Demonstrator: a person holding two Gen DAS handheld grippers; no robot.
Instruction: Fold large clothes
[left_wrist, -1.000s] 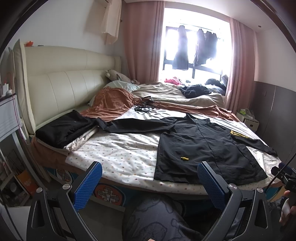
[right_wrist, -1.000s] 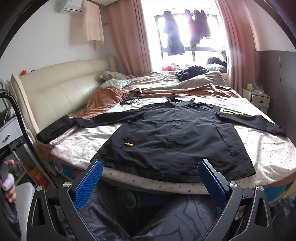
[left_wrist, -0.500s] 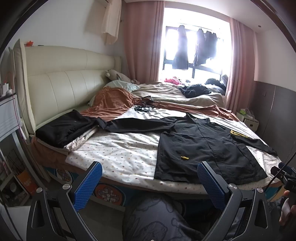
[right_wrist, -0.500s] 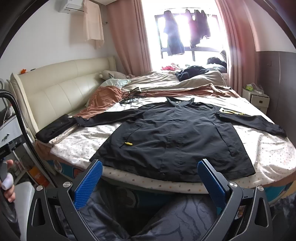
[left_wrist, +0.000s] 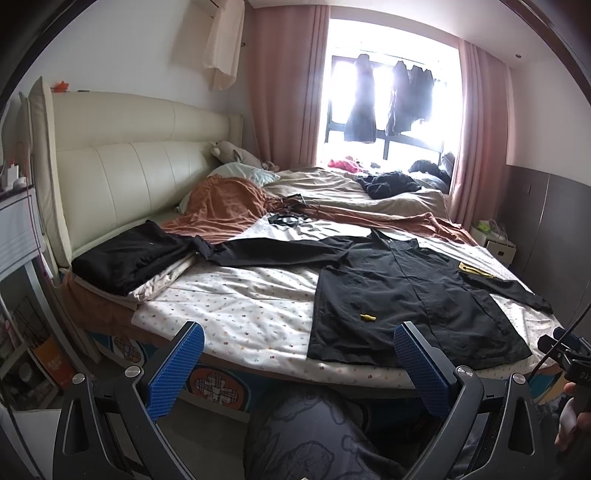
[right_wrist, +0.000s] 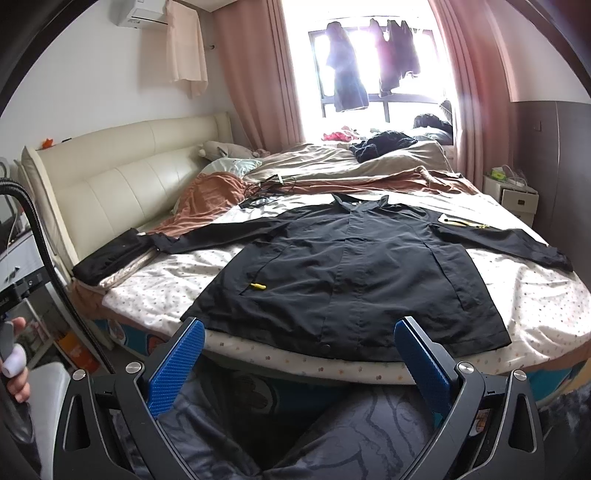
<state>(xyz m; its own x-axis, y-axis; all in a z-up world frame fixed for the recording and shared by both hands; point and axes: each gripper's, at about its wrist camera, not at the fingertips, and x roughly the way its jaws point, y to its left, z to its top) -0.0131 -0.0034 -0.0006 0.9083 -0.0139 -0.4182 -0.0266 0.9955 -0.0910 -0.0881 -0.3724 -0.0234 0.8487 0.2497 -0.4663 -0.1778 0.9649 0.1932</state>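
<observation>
A large black jacket (right_wrist: 354, 269) lies spread flat on the bed, front up, both sleeves stretched out sideways; it also shows in the left wrist view (left_wrist: 402, 295). A small yellow tab (right_wrist: 256, 285) sits on its left front. My left gripper (left_wrist: 295, 369) is open and empty, held before the bed's near edge, left of the jacket's hem. My right gripper (right_wrist: 295, 365) is open and empty, just short of the jacket's hem.
Folded black clothes (left_wrist: 129, 254) lie on a pile at the bed's left edge. A rumpled brown blanket (left_wrist: 225, 206) and beige duvet (right_wrist: 332, 162) cover the far half. A white nightstand (right_wrist: 517, 199) stands at right. My legs are below the grippers.
</observation>
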